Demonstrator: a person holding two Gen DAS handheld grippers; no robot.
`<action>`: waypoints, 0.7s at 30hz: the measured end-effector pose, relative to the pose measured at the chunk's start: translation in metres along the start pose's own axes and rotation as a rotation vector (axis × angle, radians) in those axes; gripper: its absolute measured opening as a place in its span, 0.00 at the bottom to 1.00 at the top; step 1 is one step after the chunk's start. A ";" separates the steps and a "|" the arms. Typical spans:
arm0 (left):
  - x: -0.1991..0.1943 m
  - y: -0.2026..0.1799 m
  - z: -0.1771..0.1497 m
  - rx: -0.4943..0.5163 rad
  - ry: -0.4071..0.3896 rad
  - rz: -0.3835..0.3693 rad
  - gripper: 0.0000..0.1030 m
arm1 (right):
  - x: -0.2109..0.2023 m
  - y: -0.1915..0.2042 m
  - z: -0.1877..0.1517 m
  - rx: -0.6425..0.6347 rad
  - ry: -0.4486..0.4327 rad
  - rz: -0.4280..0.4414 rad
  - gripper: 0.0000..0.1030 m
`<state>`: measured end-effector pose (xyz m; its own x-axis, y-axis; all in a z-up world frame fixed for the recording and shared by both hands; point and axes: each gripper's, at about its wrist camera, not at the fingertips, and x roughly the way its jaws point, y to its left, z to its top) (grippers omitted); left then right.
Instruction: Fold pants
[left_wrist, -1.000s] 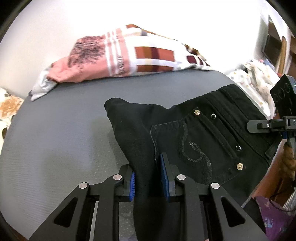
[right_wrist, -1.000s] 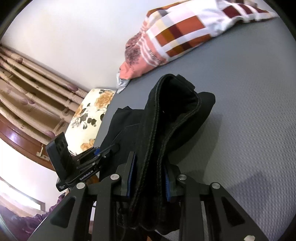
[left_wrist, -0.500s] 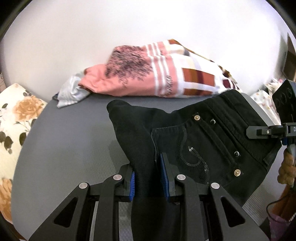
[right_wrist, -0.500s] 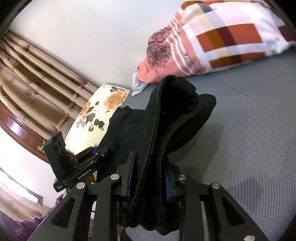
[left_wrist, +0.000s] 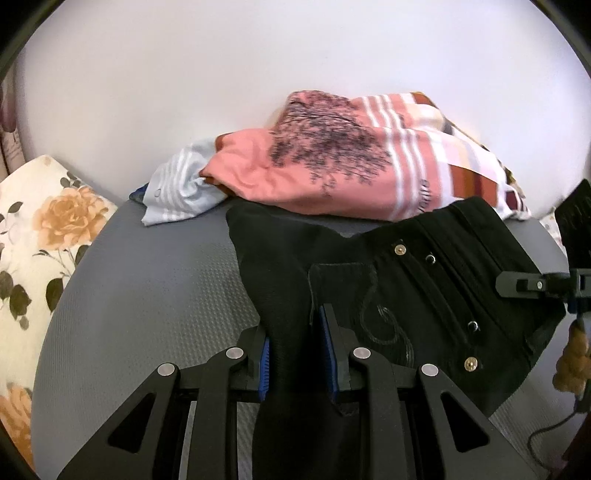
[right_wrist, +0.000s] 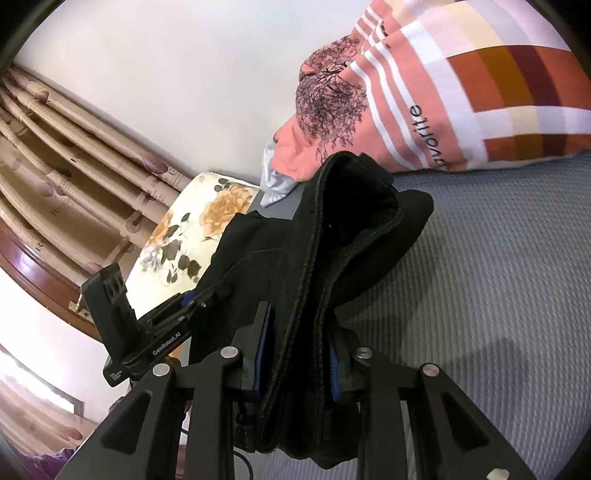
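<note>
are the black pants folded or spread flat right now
Folded, not spread flat: the black denim pants hang doubled over, the waistband bunched in layers between the right tool pads and a fold pinched in the left tool.

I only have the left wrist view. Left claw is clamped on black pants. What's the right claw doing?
Observer: The right claw is shut on the waistband end of the pants, a thick bunch of folded layers.
Operator: Anything past the flowered cushion on that side?
Observer: Yes, beige pleated curtains hang behind the cushion.
Operator: Any writing on the pink blanket?
Observer: The right wrist view shows a word ending in "avorite" on the blanket, beside the white stripes.
</note>
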<state>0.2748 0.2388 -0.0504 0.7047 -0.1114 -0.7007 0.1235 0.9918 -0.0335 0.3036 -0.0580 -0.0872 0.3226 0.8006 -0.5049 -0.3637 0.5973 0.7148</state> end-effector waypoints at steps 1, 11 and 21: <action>0.004 0.003 0.003 -0.003 0.000 0.004 0.23 | 0.004 -0.001 0.003 -0.001 -0.001 0.001 0.24; 0.032 0.027 0.011 -0.024 0.016 0.042 0.23 | 0.035 -0.009 0.015 0.004 0.001 -0.006 0.24; 0.043 0.030 0.000 -0.020 0.020 0.061 0.23 | 0.035 -0.021 0.007 0.011 0.006 -0.036 0.24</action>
<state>0.3090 0.2642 -0.0814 0.6967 -0.0493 -0.7157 0.0663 0.9978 -0.0042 0.3287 -0.0429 -0.1167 0.3298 0.7790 -0.5332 -0.3425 0.6251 0.7014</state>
